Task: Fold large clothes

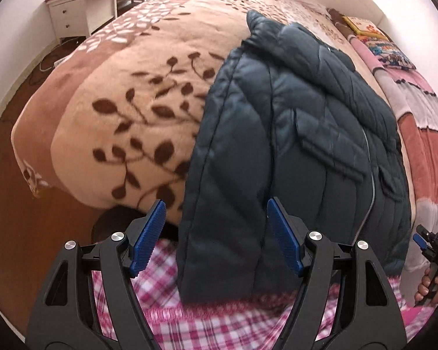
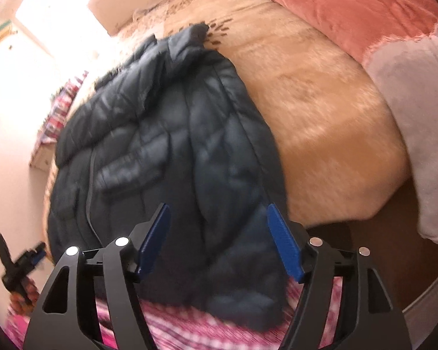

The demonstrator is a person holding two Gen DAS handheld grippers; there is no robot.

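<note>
My jacket point(image 1: 300, 134) lies on the bed point(image 1: 131, 110), dark and quilted, with both sides turned in towards the zip so it makes a long narrow slab. Its collar points up the bed and its hem hangs over the near edge, down against the pink checked cloth point(image 1: 207, 329) below me. Both my sets of jaws stand wide open and grip nothing. My left gripper point(image 1: 216, 236) hovers over the near left corner of the hem, one pad over the blanket edge and the other over the folded side panel. My right gripper point(image 2: 219, 239) hovers over the near right part of the hem, with jacket fabric showing between the pads but none of it pinched.

As I judge it, the lengthwise fold from hem to collar is not yet done, and that is where trouble could come. The padding is thick and springy, so the turned-in sides may flop open if I lift one corner before the other. The shell looks slick; a shallow bite on only the top layer could slip out mid-lift and let the under layers stay behind, skewing the fold. The overhanging hem could also drag the whole jacket off the bed if I nudge it towards me. The right wrist view is smeared, so I cannot tell exactly how many layers sit under those pads
</note>
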